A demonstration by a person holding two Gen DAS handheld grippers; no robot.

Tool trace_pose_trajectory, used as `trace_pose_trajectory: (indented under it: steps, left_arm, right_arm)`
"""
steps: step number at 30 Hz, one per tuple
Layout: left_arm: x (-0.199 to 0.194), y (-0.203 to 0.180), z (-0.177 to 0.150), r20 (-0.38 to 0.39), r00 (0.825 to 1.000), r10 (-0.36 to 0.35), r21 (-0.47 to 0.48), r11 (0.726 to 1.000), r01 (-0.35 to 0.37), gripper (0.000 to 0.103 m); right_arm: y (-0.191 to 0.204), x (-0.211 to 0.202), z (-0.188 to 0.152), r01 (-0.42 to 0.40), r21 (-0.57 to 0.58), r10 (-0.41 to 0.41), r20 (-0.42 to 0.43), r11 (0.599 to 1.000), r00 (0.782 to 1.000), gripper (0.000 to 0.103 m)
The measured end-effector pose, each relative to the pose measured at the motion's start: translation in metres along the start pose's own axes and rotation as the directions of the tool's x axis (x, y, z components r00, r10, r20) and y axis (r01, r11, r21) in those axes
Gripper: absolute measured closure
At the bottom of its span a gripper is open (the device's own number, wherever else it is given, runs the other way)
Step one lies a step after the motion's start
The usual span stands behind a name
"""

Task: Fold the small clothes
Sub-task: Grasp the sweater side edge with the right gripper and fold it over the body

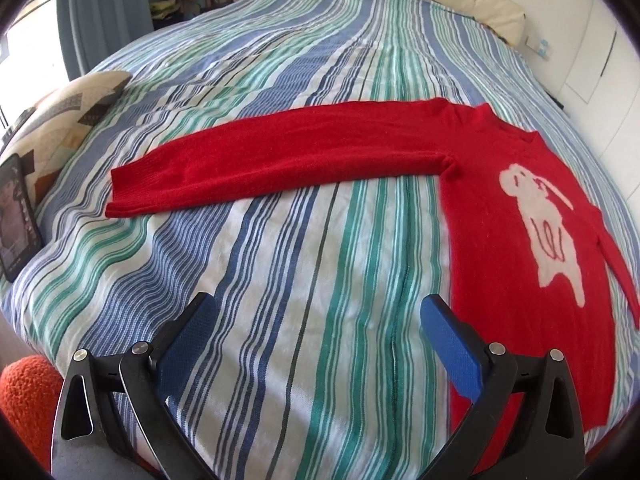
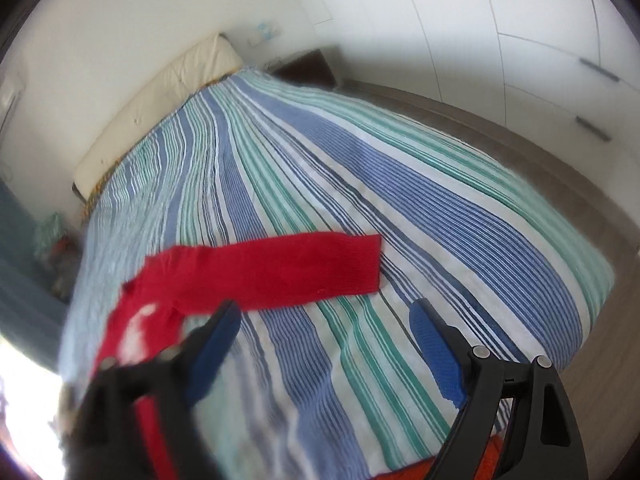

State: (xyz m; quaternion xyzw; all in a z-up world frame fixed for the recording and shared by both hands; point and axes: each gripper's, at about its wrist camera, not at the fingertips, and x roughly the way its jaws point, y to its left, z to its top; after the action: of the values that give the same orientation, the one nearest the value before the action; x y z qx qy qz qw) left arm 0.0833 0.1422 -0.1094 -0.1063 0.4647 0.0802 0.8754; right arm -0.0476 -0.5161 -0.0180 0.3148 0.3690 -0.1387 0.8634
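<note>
A red sweater (image 1: pixel 500 208) is lying flat on the striped bedspread (image 1: pixel 304 280), its body filling the 3 o'clock side of the left wrist view and 1 sleeve (image 1: pixel 280 160) stretching toward 9 o'clock. The left gripper (image 1: pixel 320 320) is hanging released above bare stripes, grasping nothing. The right gripper (image 2: pixel 324 316) is also spread wide and holding nothing, the other sleeve (image 2: pixel 280 268) lying just past its fingertips. A patterned pillow (image 1: pixel 68 120) and tablet (image 1: pixel 18 216) are sitting at the bedspread's 9 o'clock edge.
</note>
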Motion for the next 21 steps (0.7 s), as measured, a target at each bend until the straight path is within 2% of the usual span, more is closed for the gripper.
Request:
trace_pose_trajectory:
  steps: [2,5,8,10,13,15,18,21]
  left_arm:
    - [0.0,0.0,0.0,0.012,1.0,-0.001,-0.002,1.0,0.001,0.001]
    - [0.001,0.002,0.0,0.022,1.0,0.008,-0.006,1.0,-0.008,0.001]
    - [0.004,0.006,0.001,0.016,1.0,0.02,-0.024,1.0,-0.019,0.001]
    - [0.007,0.011,0.001,0.008,1.0,0.021,-0.043,0.999,-0.021,0.001]
    - [0.01,0.019,0.001,-0.011,1.0,0.017,-0.079,0.997,-0.018,0.001]
    - [0.011,0.024,0.001,-0.02,1.0,0.009,-0.106,0.994,-0.011,0.001]
    - [0.011,0.028,0.001,-0.02,1.0,0.001,-0.128,0.992,-0.003,0.001]
    - [0.012,0.028,0.002,-0.021,1.0,-0.008,-0.13,0.991,0.005,0.001]
  right_arm:
    - [-0.012,0.014,0.003,-0.049,0.143,0.055,-0.034,0.988,0.998,0.017]
    - [-0.02,0.05,-0.008,-0.133,0.338,0.181,-0.113,0.932,0.977,0.017]
    - [-0.013,0.091,-0.02,-0.177,0.441,0.265,-0.148,0.88,0.953,0.019]
    - [-0.015,0.114,-0.023,-0.138,0.476,0.231,-0.143,0.868,0.962,0.025]
    - [-0.027,0.141,-0.02,-0.048,0.505,0.122,-0.115,0.862,0.986,0.034]
    - [-0.037,0.154,-0.017,-0.044,0.529,0.099,-0.076,0.848,0.992,0.047]
    - [-0.036,0.159,-0.005,-0.041,0.511,0.079,-0.052,0.859,0.996,0.092]
    - [-0.002,0.139,0.025,-0.081,0.4,0.082,0.015,0.913,0.997,0.095]
